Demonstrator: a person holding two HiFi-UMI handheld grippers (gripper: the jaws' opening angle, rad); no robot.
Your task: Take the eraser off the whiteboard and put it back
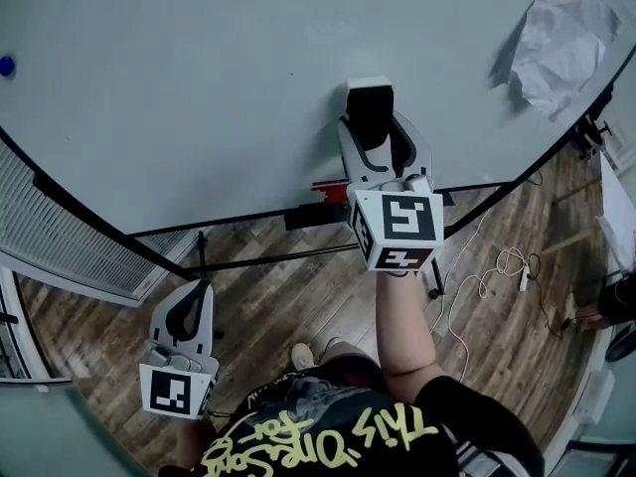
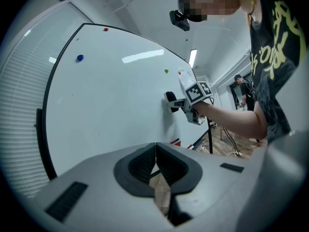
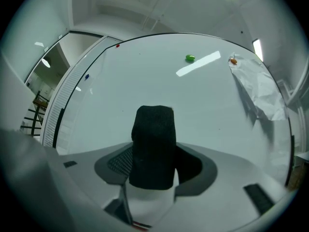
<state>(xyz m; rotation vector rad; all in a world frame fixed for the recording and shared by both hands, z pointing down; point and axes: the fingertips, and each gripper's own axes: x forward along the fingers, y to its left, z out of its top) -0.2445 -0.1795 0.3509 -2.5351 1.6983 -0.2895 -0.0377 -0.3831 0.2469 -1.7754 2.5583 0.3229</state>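
The eraser (image 3: 153,146) sits flat against the whiteboard (image 3: 159,81), straight ahead of my right gripper (image 3: 153,162) and already inside its reach. Its black felt block stands between the two jaws and fills most of the gap. In the right gripper view its long axis runs upright, so the jaws flank its two long sides. They stand wide, one on each side. I see a dark sliver on the right side and no clear squeeze from either pad, so I read the gripper as open around the eraser, not clamped on it.

The move I judge to be next depends on that line. The eraser lies dead ahead with the board right behind it, so closing across the short width and drawing straight back should lift it off cleanly.

My left gripper (image 2: 155,151) hangs low and well back from the board. Its jaws are together with nothing between them, and the eraser lies up and to its right, so the right hand is plainly the nearer one. A crumpled paper sheet (image 3: 258,88) hangs on the board, well off to the right of the jaws.
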